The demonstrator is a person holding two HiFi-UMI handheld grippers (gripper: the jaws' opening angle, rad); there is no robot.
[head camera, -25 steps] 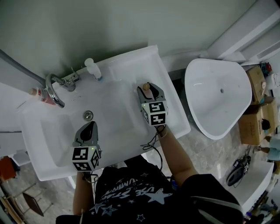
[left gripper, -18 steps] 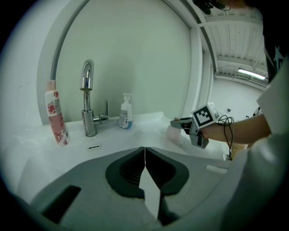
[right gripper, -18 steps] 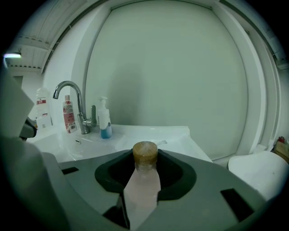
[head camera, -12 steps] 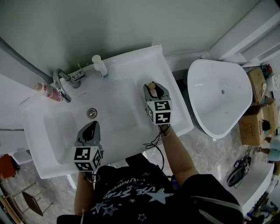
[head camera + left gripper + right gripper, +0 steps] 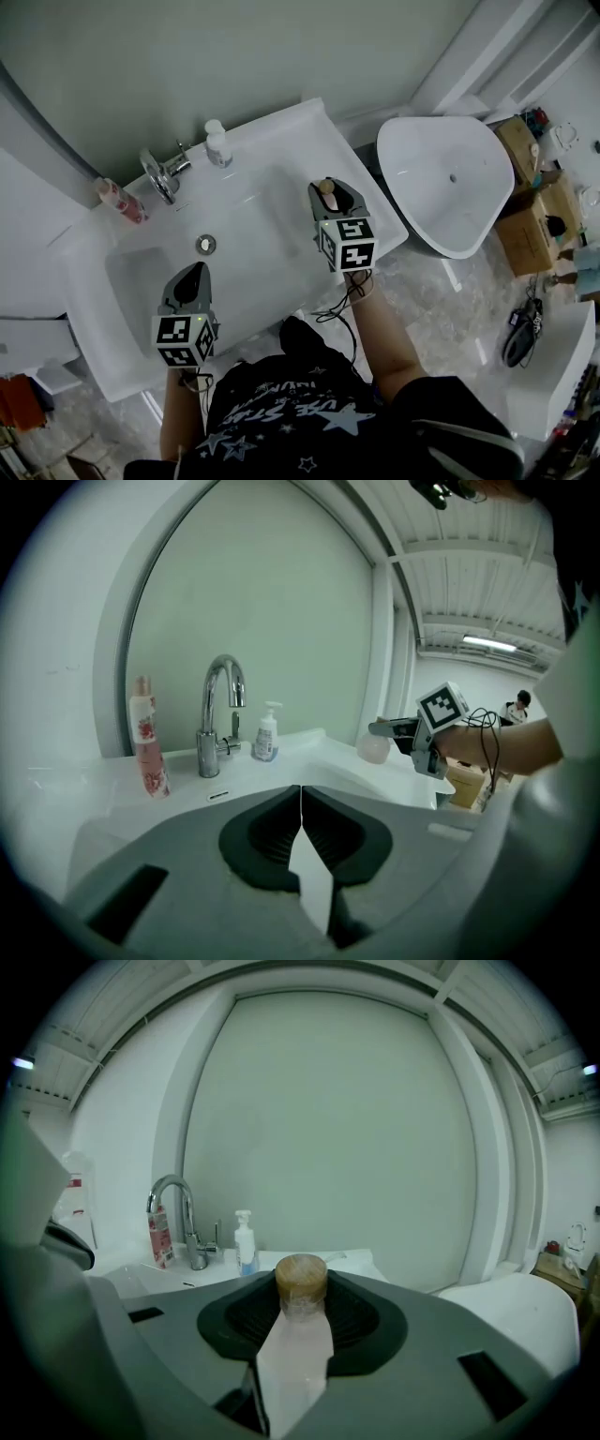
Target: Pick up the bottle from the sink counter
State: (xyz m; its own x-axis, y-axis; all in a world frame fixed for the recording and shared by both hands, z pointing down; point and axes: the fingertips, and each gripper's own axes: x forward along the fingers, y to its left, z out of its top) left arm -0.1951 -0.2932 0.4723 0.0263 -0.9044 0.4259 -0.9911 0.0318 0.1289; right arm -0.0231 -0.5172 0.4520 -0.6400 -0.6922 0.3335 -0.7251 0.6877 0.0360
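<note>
A small pale pink bottle [image 5: 296,1354] with a round wooden cap sits between the jaws of my right gripper [image 5: 300,1312], which is shut on its body. In the head view the bottle [image 5: 326,186] and right gripper [image 5: 328,191] are over the right side of the white sink counter [image 5: 370,253]. The left gripper view shows the bottle [image 5: 373,749] held at counter height; whether it touches the counter I cannot tell. My left gripper [image 5: 192,273] hovers over the basin's front left, jaws shut and empty [image 5: 301,799].
A chrome faucet [image 5: 161,175], a white pump bottle [image 5: 217,145] and a pink flowered bottle [image 5: 120,200] stand along the back of the sink. A white tub [image 5: 441,178] sits to the right, with cardboard boxes [image 5: 534,206] beyond it.
The head view has swung, so the sink now lies more slanted in the picture. The right gripper stays around the bottle at the sink's right side. The left gripper has barely moved.
</note>
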